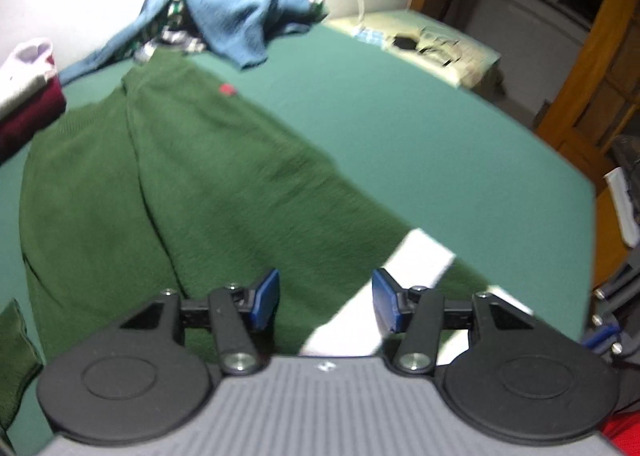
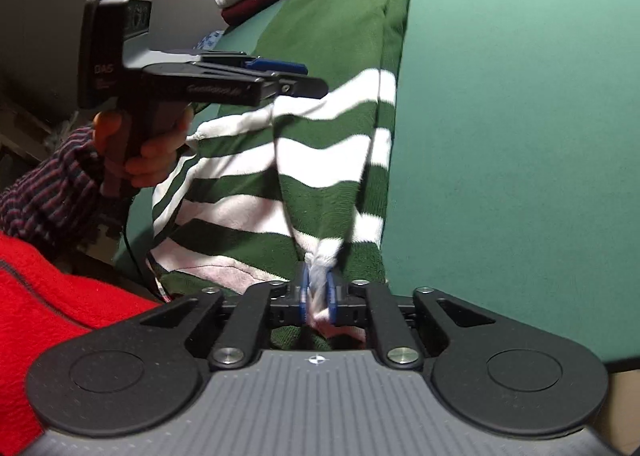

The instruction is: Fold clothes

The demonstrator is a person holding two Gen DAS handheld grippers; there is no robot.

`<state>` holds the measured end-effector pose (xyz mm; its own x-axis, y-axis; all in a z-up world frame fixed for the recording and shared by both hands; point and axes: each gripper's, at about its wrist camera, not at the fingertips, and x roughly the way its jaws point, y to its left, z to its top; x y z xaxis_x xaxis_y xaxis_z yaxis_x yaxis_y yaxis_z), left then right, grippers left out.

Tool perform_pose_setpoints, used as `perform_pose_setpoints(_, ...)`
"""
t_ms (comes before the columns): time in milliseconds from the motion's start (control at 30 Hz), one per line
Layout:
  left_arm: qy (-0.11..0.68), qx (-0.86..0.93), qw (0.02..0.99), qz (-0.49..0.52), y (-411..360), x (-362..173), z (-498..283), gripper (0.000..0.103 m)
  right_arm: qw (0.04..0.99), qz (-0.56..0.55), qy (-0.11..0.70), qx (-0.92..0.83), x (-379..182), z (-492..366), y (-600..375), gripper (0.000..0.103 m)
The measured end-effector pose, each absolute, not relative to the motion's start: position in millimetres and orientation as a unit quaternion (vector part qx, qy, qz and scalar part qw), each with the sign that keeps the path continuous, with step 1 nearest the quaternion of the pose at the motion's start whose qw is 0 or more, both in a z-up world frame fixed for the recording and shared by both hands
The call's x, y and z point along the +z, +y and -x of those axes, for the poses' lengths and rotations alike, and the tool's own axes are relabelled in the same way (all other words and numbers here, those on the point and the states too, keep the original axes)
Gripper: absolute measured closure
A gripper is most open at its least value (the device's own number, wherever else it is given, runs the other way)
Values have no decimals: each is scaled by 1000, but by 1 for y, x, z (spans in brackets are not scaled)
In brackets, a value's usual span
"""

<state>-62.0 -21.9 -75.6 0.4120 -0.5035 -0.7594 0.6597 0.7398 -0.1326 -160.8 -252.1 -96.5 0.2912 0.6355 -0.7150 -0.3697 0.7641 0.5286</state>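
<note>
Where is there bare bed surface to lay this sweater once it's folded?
The widest free patch is the green sheet right of the green sweater, out to the bed edge and up to the pillow clutter. It is crowded at the far side: the blue sweater pile and the folded stack on the left.

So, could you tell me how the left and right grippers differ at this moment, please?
The left gripper has its jaws apart with nothing between them, while the right gripper is shut on the bunched hem of the green sweater. The left hovers above the sweater; the right pinches its near edge, pulling the fabric taut. Both have blue pads and point down at the same sweater.
</note>
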Motion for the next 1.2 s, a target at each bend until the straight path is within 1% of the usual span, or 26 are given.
perform_pose_setpoints(100,401,-379,828,-97,-25,-70,79,46,821,-109,481,289,-80,168,-256,82)
perform_pose_setpoints(200,422,-404,803,-120,-35,-84,89,45,845,-102,462,250,-75,168,-257,82)
perform_pose_setpoints(233,418,-404,803,-134,-38,-88,95,43,851,-96,458,237,-75,167,-255,82)
perform_pose_setpoints(267,412,-408,802,-143,-38,-88,100,42,858,-88,454,225,-74,167,-252,82)
perform_pose_setpoints(300,406,-414,801,-151,-38,-87,106,37,864,-82,448,216,-74,167,-249,82)
perform_pose_setpoints(467,399,-434,794,-151,-29,-85,121,36,871,-89,428,226,-74,168,-236,81)
perform_pose_setpoints(567,388,-435,797,-161,-31,-89,127,35,860,-79,438,250,-83,169,-220,82)
perform_pose_setpoints(633,391,-436,796,-153,-29,-89,129,33,849,-72,460,251,-88,171,-216,82)
perform_pose_setpoints(733,398,-436,796,-136,-23,-88,133,33,835,-55,484,255,-90,174,-211,83)
perform_pose_setpoints(767,402,-434,797,-125,-19,-86,134,33,836,-43,482,259,-85,175,-209,82)
perform_pose_setpoints(800,406,-431,798,-113,-14,-84,135,37,840,-42,471,266,-80,173,-209,82)
perform_pose_setpoints(933,407,-390,825,-46,7,-72,139,38,857,-48,431,277,-68,150,-199,82)
perform_pose_setpoints(1033,412,-348,842,-16,14,-69,138,37,859,-27,438,265,-81,124,-184,82)
perform_pose_setpoints(1067,418,-336,844,-9,15,-69,136,37,851,-26,451,266,-85,115,-183,82)
perform_pose_setpoints(1133,416,-322,850,-9,10,-67,136,37,839,-19,469,275,-89,105,-184,86)
perform_pose_setpoints(1200,410,-316,855,-17,1,-65,136,37,832,-3,469,297,-84,99,-186,86)
